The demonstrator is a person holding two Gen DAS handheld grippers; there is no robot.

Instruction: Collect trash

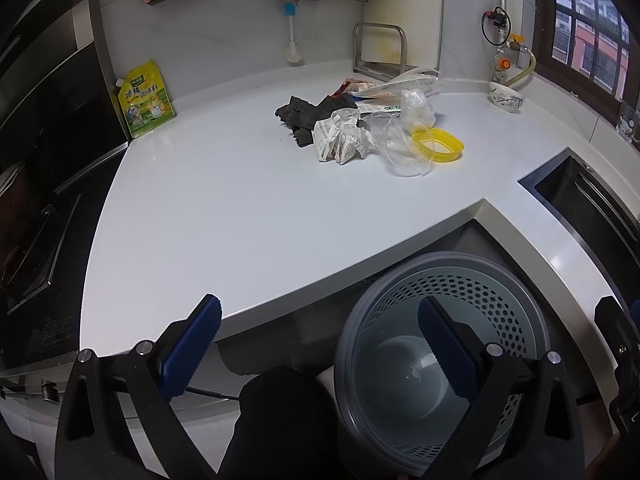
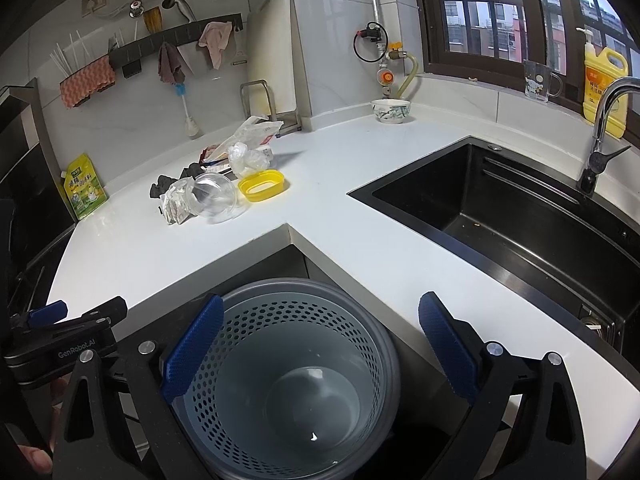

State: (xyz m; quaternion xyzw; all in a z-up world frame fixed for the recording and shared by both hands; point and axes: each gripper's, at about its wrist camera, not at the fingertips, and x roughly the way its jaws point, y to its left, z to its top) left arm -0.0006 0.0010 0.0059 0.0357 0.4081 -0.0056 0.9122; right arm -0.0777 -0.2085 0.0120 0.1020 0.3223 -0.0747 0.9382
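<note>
left gripper (image 1: 320, 336): jaws wide apart, held nothing; "genrobot.ai" read on its body.
green pouch (image 2: 85, 187): printing too small to read.
trash pile (image 2: 218, 176): on the counter (image 2: 340, 216), well beyond both tools.
bin (image 2: 296, 376): below the counter corner, lower rim cut off.
right gripper (image 2: 320, 336): spread wide, empty.

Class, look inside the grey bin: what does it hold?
The bin looks nearly empty: bare floor with tiny white specks. The right gripper hides part of its near wall.

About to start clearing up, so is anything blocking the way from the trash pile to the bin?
Nothing visible does. The trash pile lies on bare counter, and the bin stands open below the counter's inner corner. Both tongs hang open above it, holding nothing.
</note>
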